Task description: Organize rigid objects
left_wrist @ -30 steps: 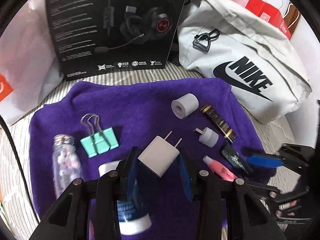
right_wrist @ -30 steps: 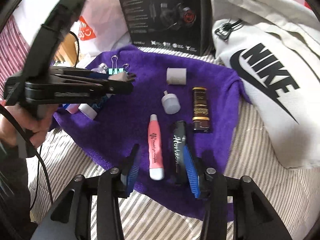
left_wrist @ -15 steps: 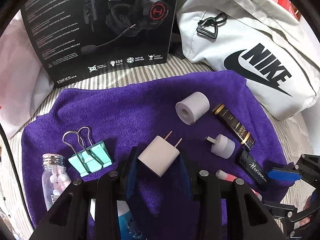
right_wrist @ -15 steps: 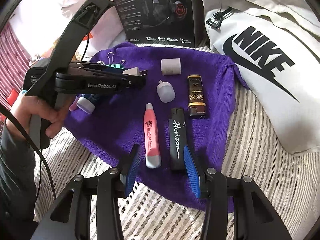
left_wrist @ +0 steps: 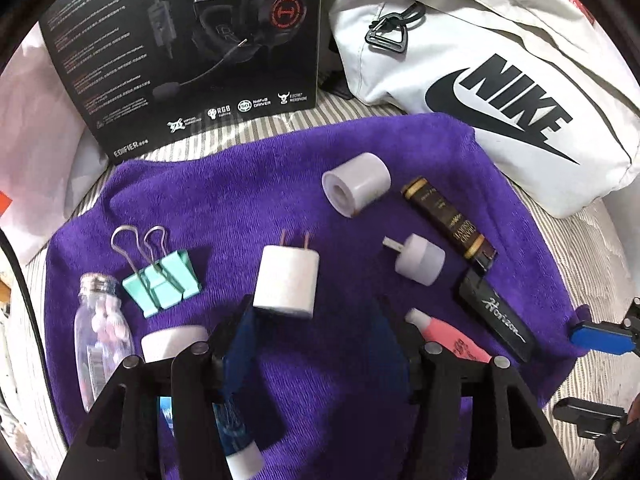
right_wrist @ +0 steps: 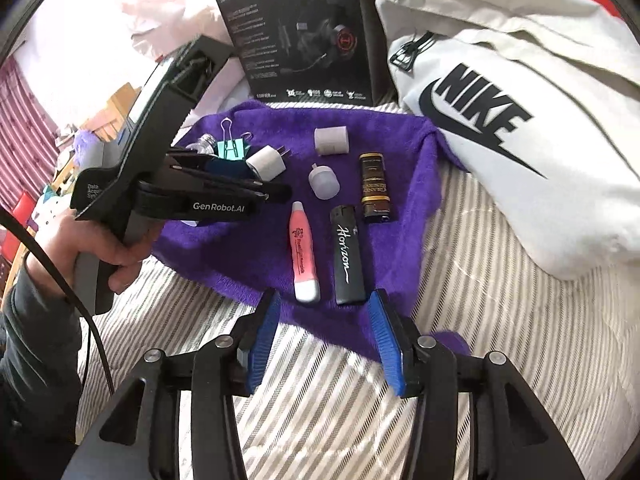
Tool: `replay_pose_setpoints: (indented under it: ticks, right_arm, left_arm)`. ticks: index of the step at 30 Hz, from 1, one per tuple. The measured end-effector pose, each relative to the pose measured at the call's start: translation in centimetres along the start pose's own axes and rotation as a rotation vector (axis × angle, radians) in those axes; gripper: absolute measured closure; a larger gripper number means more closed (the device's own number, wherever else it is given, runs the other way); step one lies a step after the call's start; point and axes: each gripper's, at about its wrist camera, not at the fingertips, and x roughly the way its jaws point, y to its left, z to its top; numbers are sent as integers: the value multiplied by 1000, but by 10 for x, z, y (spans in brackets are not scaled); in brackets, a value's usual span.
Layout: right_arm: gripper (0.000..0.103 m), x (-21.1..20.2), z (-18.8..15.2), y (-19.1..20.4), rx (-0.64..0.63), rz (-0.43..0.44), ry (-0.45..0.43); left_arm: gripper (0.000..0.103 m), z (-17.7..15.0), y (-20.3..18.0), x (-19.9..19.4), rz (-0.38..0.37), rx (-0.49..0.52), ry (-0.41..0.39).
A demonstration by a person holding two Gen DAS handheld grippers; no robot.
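On the purple towel (left_wrist: 240, 200) lies a white wall charger (left_wrist: 286, 276), prongs pointing away, just ahead of my left gripper (left_wrist: 314, 328), whose jaws stand wide open around its near end. A mint binder clip (left_wrist: 162, 280) and a small bottle of pink pills (left_wrist: 102, 332) sit to its left. To the right are a white roll (left_wrist: 356, 188), a round white plug (left_wrist: 418, 260), a brown-gold lighter (left_wrist: 448, 224), a black "Horizon" lighter (right_wrist: 347, 256) and a pink tube (right_wrist: 304, 252). My right gripper (right_wrist: 324, 300) is open at the towel's near edge, just short of the pink tube and black lighter.
A black headset box (left_wrist: 192, 48) stands behind the towel, with a white Nike bag (left_wrist: 500, 80) at the right. The striped bed cover (right_wrist: 460, 360) surrounds the towel. A hand (right_wrist: 100, 248) holds the left gripper. A white-capped tube (left_wrist: 172, 342) lies under the left fingers.
The left gripper moved forward over the towel and its jaws spread, letting the white charger rest on the towel. The right gripper drew back slightly and stays open.
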Motion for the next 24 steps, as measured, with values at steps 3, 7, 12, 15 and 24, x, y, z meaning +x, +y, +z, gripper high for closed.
replay_pose_setpoints:
  ticks: [3,7,12,15,24]
  right_arm:
    - [46,-12,-7,0,22,-40,-11]
    - [41,-20,-15,2,59,-92,-15]
    - [22,-30,-24,9,120,-144,-23]
    - [9,-38,-27,19,155,-181,-48]
    - [0,-70,-35,60,168,-255,-96]
  left_arm:
    - [47,-6,-5,-10,-3,-16,0]
    - [34,-14,-16,-35,-5,-21,-30]
    - [12,-27,-15,-82,32,-5,-99]
    - [0,-46,0,-114,35,-33,-146]
    - [0,-110,28,-178,82,-154,-182]
